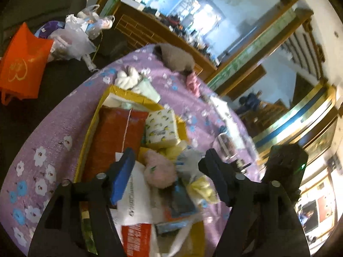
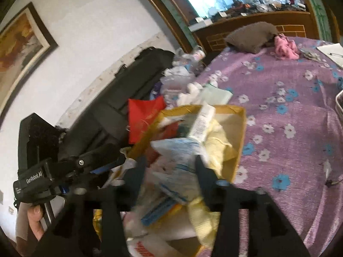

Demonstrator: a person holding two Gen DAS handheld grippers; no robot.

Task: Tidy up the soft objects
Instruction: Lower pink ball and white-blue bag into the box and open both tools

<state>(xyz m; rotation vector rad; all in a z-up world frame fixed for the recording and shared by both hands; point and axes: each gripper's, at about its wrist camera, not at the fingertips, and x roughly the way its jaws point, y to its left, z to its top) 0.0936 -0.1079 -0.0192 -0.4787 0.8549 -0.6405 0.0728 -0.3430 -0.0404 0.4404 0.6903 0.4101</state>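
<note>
A yellow cardboard box (image 1: 97, 115) lies on the purple flowered bedspread (image 1: 53, 128), stuffed with a red packet (image 1: 115, 132), a lemon-print tissue pack (image 1: 160, 128), a pink fluffy item (image 1: 158, 171), yellow cloth (image 1: 203, 188) and plastic bags. My left gripper (image 1: 169, 175) stands open over the box, with the pink fluffy item lying loose between its fingers. My right gripper (image 2: 170, 173) is open above the same box (image 2: 240, 128), over a white and blue plastic pack (image 2: 180, 150) that the pads do not press. That view is blurred.
A grey fuzzy cushion (image 2: 250, 36) and a pink cloth (image 2: 285, 47) lie at the bed's far end. White cloth (image 1: 128, 77) and a mint pack (image 1: 148, 90) sit beyond the box. An orange bag (image 1: 21, 62), plastic bags (image 1: 79, 34) and a dark case (image 2: 128, 90) are beside the bed.
</note>
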